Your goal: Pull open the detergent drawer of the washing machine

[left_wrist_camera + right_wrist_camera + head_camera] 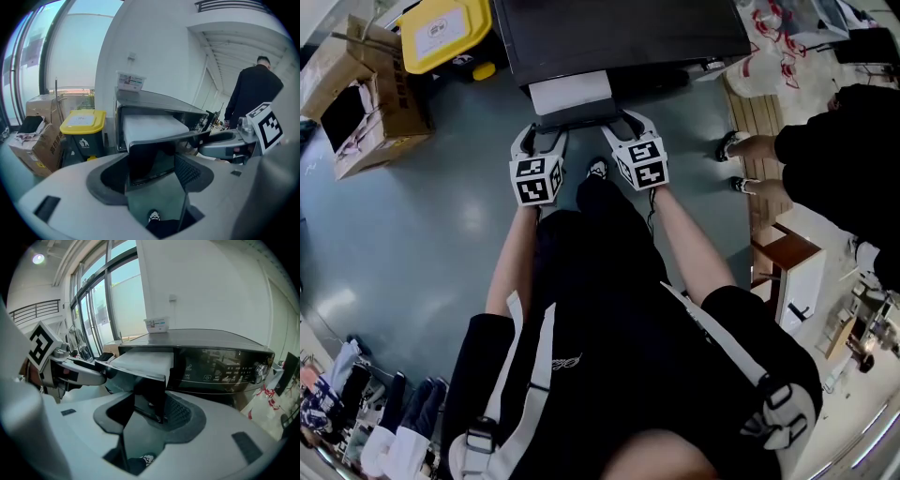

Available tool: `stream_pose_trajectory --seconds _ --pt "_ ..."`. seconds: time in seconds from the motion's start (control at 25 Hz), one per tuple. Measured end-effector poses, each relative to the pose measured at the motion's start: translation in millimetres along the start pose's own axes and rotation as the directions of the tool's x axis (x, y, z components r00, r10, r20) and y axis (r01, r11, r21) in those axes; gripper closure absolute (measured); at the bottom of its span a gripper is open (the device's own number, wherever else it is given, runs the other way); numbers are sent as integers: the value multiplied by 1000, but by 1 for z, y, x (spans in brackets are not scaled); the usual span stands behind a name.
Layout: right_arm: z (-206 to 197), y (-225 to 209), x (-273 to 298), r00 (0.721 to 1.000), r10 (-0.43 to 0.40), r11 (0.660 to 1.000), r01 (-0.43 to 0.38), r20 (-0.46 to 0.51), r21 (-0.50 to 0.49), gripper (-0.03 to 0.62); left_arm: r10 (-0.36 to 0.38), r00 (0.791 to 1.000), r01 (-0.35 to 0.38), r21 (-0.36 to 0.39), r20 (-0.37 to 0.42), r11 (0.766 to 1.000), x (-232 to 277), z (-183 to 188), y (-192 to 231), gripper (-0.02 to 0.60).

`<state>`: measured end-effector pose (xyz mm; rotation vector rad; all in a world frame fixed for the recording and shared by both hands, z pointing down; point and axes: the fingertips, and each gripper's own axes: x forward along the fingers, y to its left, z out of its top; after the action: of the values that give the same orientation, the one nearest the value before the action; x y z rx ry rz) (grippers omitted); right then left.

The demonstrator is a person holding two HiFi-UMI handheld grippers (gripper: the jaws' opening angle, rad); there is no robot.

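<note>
1. Grey-blue floor (441, 216) fills my head view. I've got the dark washing machine (619, 33) at top centre, with a yellow-lidded bin (445, 33) and a cardboard box (366, 103) at upper left.
2. Now the detergent drawer (570, 92): it's standing out of the machine with its white tray showing. Its dark front panel (581, 117) sits just below that in the frame.
3. On the left gripper (544, 139), the fingers (187, 171) are spread wide. They straddle the panel's left end, with no squeeze that I can see.
4. On the right gripper (631, 122), the fingers (180, 411) are about half apart. The panel's right corner sits between them, close against the finger toward frame right.
5. At the right edge, a person in black (839, 150) is standing.
</note>
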<state>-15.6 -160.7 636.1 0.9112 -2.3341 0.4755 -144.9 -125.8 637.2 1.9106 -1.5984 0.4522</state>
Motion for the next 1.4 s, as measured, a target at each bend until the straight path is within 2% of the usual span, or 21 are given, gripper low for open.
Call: stream_pose_trajectory --seconds 1.4 --pt "-24 10 -22 1000 3 1000 -3 -6 10 395 18 1000 -18 8 -18 1000 -19 -23 -17 284"
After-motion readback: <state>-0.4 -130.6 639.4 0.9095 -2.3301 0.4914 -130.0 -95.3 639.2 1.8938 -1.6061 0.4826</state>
